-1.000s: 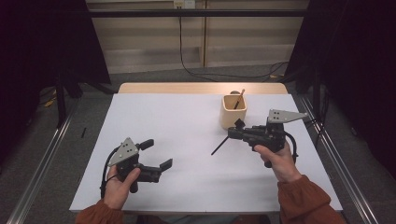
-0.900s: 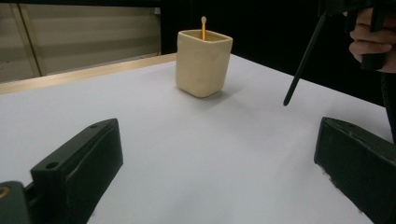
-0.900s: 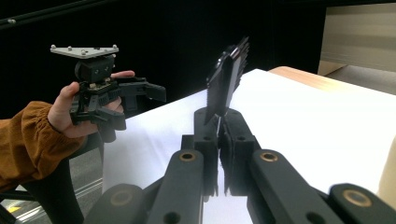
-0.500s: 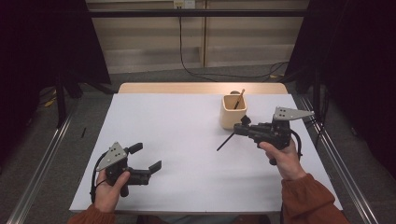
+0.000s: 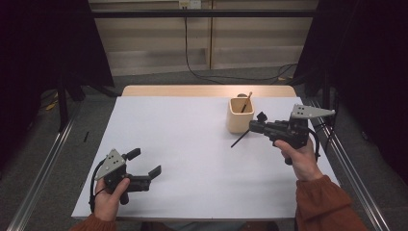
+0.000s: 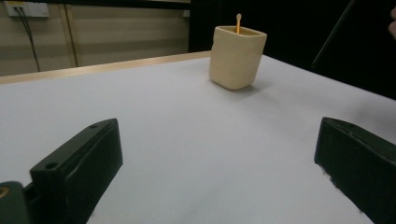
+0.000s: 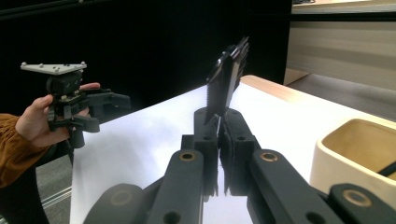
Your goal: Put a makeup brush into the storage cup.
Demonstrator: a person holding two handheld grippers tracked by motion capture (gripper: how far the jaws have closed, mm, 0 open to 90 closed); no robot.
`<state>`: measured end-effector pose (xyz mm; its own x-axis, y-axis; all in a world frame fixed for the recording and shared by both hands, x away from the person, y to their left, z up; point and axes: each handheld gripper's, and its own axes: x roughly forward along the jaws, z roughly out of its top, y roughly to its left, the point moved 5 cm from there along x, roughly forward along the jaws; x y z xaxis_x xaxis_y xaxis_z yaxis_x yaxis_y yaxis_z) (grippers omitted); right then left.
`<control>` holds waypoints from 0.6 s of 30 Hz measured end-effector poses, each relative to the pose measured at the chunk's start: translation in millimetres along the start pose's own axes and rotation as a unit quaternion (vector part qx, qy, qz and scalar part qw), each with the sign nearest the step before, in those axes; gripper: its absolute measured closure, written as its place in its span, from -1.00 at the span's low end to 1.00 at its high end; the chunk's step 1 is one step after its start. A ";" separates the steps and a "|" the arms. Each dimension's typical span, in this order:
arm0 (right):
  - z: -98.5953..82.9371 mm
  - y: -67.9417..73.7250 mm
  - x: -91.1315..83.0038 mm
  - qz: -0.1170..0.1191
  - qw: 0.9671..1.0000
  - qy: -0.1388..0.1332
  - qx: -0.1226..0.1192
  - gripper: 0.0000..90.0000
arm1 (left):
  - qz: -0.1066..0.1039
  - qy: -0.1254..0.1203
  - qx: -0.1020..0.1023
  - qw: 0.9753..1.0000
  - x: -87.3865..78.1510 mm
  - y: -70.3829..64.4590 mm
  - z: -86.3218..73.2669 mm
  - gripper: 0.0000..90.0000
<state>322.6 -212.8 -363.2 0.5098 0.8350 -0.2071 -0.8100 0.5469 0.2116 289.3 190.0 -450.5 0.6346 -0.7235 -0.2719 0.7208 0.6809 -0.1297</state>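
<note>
1. The worktop (image 5: pixel 192 144) is a broad white sheet with a wooden strip along its far edge. The cream holder cup (image 5: pixel 239 115) stands near the far right part of it, well in from every edge, and serves here as the landmark. Most of the surface left of and nearer than the cup lies bare, so there is plenty of room to swing either arm.

2. The left hand-held gripper (image 5: pixel 144 166) hovers far from the cup, towards the near left corner, close to the near edge. Its jaws are spread wide with nothing between them. In the left gripper view the cup (image 6: pixel 237 56) stands well ahead of them.

3. The right hand-held gripper (image 5: pixel 255 126) is just right of the cup and a little nearer than it, jaws pressed together on a thin black utensil (image 5: pixel 239 139). Its slim handle slants down towards the worktop just in front of the cup. In the right gripper view the toothed black end (image 7: pixel 226 84) rises above the shut jaws, with the cup (image 7: pixel 355 154) close at the right.

4. A wooden stick (image 5: pixel 247 102) already leans inside the cup.

5. Judged step: carrying the utensil to the cup. The next move likely calls for lifting it above the rim, turning it upright, then lowering it beside the stick without knocking the cup over.
</note>
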 end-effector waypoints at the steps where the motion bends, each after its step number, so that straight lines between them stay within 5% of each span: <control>1: 0.7 -2.2 -0.7 -0.004 1.000 0.000 -0.001 0.90 | -0.002 0.000 -0.001 1.000 0.3 0.4 -0.2 -0.97; 18: 32.6 -25.6 -11.3 -0.052 0.999 -0.008 -0.014 0.90 | 0.034 -0.010 -0.012 0.999 -21.3 15.2 -5.2 -0.96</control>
<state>347.1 -234.3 -335.1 0.5952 0.7754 -0.2109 -0.7606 0.6283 0.1633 285.3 216.3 -451.6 0.6872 -0.6778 -0.2616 0.6693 0.7307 -0.1350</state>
